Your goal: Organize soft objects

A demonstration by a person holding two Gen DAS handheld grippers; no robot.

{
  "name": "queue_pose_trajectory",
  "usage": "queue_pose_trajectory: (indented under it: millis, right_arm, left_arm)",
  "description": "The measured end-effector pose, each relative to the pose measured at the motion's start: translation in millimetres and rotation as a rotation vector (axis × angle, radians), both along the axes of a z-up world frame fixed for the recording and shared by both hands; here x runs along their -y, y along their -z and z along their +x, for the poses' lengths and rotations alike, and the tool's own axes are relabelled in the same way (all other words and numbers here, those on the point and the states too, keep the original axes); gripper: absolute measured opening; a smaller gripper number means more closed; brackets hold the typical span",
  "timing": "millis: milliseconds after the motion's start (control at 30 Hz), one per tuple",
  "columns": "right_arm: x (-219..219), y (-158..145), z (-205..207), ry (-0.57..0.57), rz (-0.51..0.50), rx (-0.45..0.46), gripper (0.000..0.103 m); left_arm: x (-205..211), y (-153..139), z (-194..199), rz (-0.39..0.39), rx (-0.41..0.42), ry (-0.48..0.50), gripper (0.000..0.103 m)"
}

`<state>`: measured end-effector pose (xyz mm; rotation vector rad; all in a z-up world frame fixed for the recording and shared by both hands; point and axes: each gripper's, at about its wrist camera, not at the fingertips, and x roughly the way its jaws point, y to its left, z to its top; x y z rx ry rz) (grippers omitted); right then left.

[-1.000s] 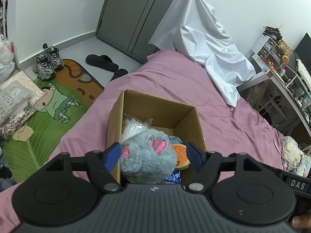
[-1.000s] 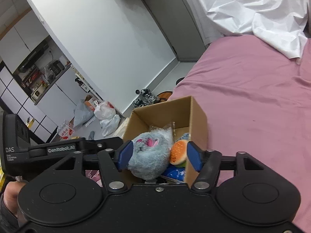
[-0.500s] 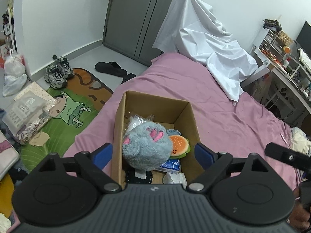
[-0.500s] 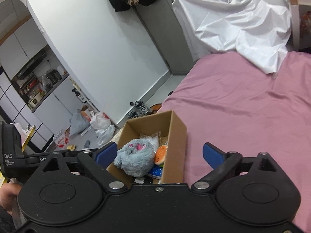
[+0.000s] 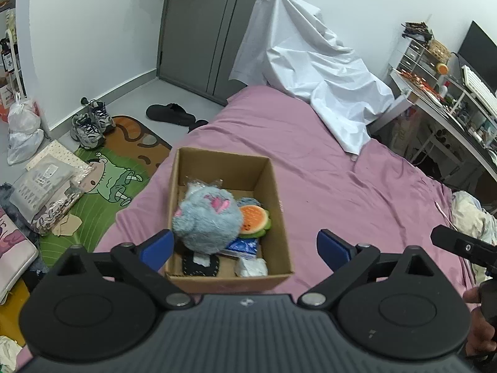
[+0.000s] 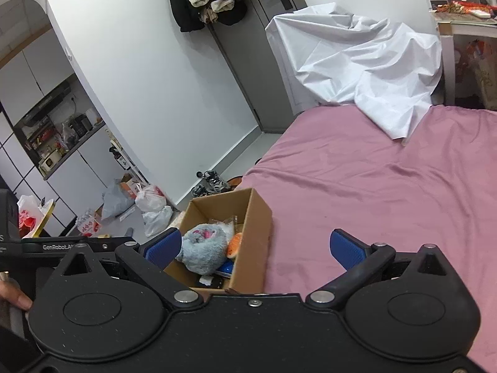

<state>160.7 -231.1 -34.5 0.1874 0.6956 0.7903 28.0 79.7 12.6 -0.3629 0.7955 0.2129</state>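
Over on the left edge, a green cartoon floor mat (image 5: pixel 102 192) lies beside the bed, with a pair of grey sneakers (image 5: pixel 90 124) at its far end. Moving in, the left gripper (image 5: pixel 245 245) hangs above the near end of the cardboard box (image 5: pixel 281 214), blue pads spread wide and holding nothing. The box sits on the pink bedsheet (image 5: pixel 341 192), close to the bed's left edge. Inside it, the fluffy grey plush (image 5: pixel 206 220) lies on top toward the left wall, pink ears up, and the orange burger plush (image 5: pixel 253 219) is tucked against its right side. Beneath them a blue packet (image 5: pixel 242 245) shows, with a dark pouch (image 5: pixel 200 262) and a white wad (image 5: pixel 251 267) at the near wall. Farther right, the right gripper (image 6: pixel 254 247) hovers over the bed, fingers wide apart and empty, the box (image 6: pixel 253 233) below its left finger. A white sheet (image 5: pixel 316 74) drapes over the far end.
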Motion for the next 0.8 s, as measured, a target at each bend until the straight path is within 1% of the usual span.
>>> queue_pose_trajectory:
  millis: [167, 600, 733, 800]
  right_arm:
    - [19.7, -7.8, -3.4, 0.011, 0.000, 0.010, 0.103]
    - [59.3, -26.7, -11.2, 0.004, -0.014, 0.016, 0.103]
    - [66.7, -32.8, -12.9, 0.006, -0.025, 0.007, 0.103]
    - [71.2, -35.5, -13.1, -0.005, -0.019, -0.015, 0.103]
  left_arm:
    - [20.4, -11.0, -4.3, 0.016, -0.001, 0.011, 0.102]
    - [64.8, -31.7, -11.0, 0.047, -0.009, 0.030, 0.102]
    - [80.4, -40.4, -13.8, 0.071, -0.008, 0.034, 0.102]
    - [88.0, -45.3, -14.8, 0.103, -0.006, 0.040, 0.102]
